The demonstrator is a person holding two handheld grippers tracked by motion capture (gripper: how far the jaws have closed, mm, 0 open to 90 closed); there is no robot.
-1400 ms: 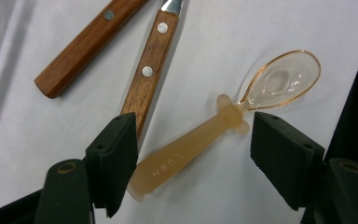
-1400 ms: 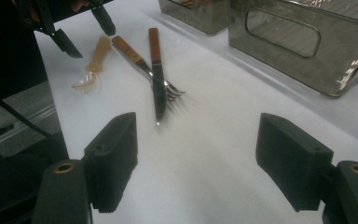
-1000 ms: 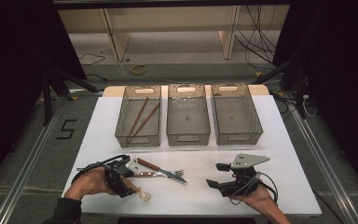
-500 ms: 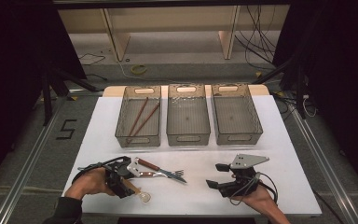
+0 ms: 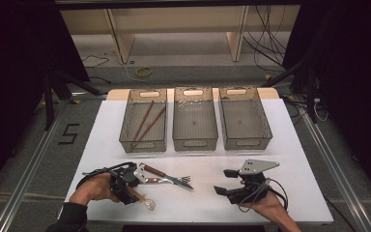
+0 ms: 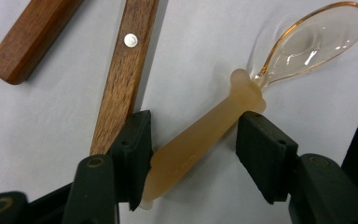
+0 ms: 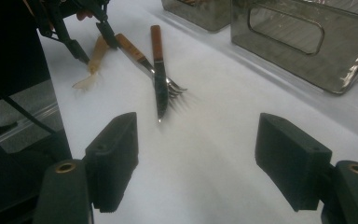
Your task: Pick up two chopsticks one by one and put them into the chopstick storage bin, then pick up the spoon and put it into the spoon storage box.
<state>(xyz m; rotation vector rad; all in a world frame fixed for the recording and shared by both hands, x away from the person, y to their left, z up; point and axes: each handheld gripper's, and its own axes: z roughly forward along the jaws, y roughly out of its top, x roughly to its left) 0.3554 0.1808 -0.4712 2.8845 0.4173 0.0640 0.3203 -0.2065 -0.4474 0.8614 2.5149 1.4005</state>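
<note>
Straddling the spoon (image 6: 205, 135) near the table's front-left corner, the left gripper (image 6: 193, 144) has been closing, pads crosswise to its handle, not yet pressing.

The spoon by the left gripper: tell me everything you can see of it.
The spoon is small, with a clear amber bowl and a frosted, pale orange handle that looks like plastic, joined at a ridged collar. It lies flat on the white table, bowl up, next to a wooden-handled utensil. The left gripper straddles its handle; the jaws have just been closing. One pad touches the handle's end, the other stands a little clear of the collar, so it is not yet clamped.
</note>
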